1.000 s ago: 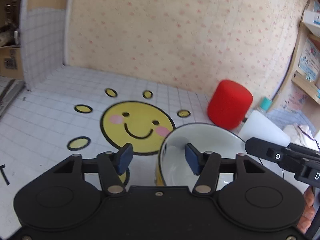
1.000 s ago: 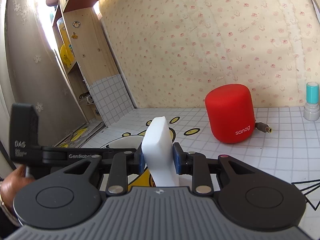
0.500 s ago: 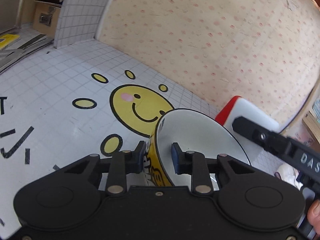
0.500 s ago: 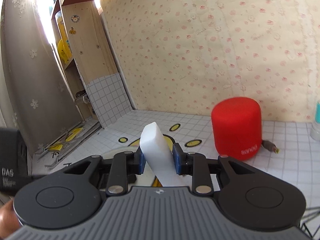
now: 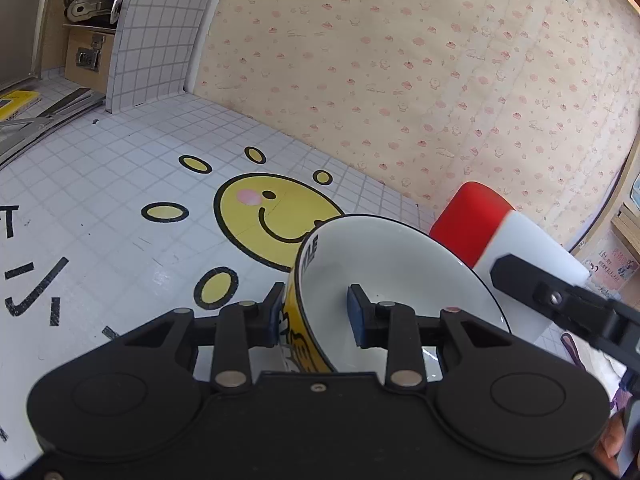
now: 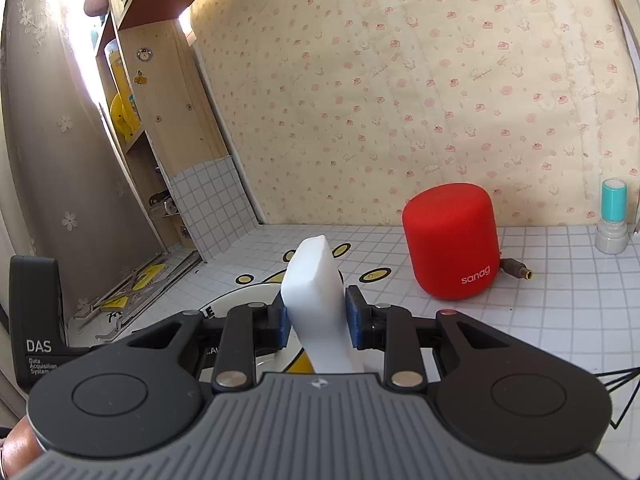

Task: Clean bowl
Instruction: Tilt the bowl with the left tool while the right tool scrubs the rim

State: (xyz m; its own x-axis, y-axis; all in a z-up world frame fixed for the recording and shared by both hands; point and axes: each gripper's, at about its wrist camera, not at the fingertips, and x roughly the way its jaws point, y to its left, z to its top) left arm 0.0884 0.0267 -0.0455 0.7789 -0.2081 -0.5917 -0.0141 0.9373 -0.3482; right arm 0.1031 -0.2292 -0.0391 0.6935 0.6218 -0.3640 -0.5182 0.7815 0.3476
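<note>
The worktop (image 5: 120, 184), white grid tile with a yellow smiley printed on it, fills more of the left wrist view than it did a second ago, and it now sits at a slant. The red Sanag speaker (image 6: 452, 240) stands upright at the far right near the wallpapered wall, seemingly unmoved, with a small teal-capped bottle (image 6: 612, 212) well apart to its right. The bowl (image 5: 400, 272), white inside and yellow with a cartoon print outside, has changed most: a second ago it sat on the worktop with the left gripper (image 5: 316, 312) straddling its near rim and not yet pinching, and now it is tipped up on its side, its opening facing right toward the sponge. The left gripper's jaws closed on the wall, then just eased slightly apart; the frame shows one pad inside the bowl and one outside, the wall between them at a narrow gap, apparently gripped. The right gripper (image 6: 316, 316) is clamped narrowly on a white melamine sponge (image 6: 314, 280), which pokes up and forward; its hold looks the same as a second ago. In the left view the sponge sits just beyond the bowl's far right rim, not yet touching it. With the bowl presented and steadied, the wiping stroke looks ready to begin; the slackened pinch could let the bowl slip.
</note>
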